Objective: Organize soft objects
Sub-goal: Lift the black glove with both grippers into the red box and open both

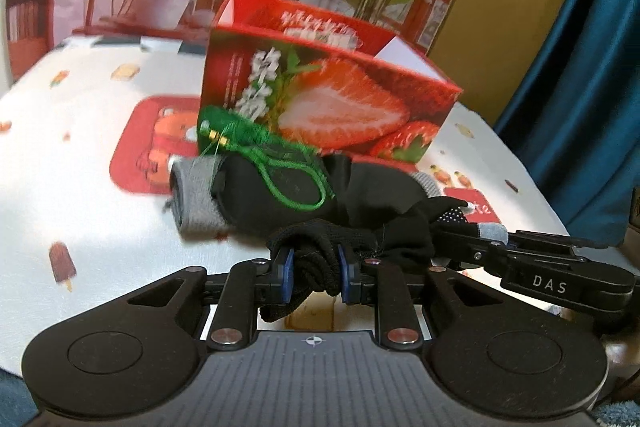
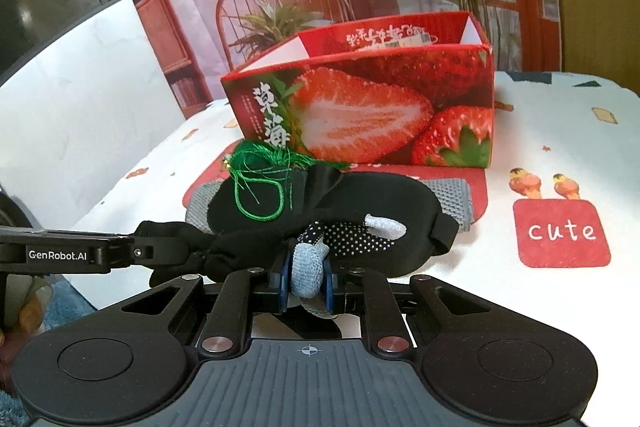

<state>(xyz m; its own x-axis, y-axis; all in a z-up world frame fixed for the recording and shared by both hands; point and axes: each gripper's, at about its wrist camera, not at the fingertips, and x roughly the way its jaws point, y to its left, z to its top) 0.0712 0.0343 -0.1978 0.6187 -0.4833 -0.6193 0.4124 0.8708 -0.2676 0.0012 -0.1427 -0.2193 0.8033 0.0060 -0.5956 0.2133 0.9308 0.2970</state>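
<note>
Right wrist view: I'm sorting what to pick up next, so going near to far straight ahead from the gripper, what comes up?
right gripper shut on the glove → black sleep mask → green tassel → strawberry box

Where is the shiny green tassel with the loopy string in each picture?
Left wrist view: the green thread tassel with its cord loop sits left of centre, lying on the black padded eye mask, before the box's lower left corner.
Right wrist view: the tassel is left of centre too, on the mask's left part.
Shared landmark: the red cardboard strawberry box right behind it.
</note>
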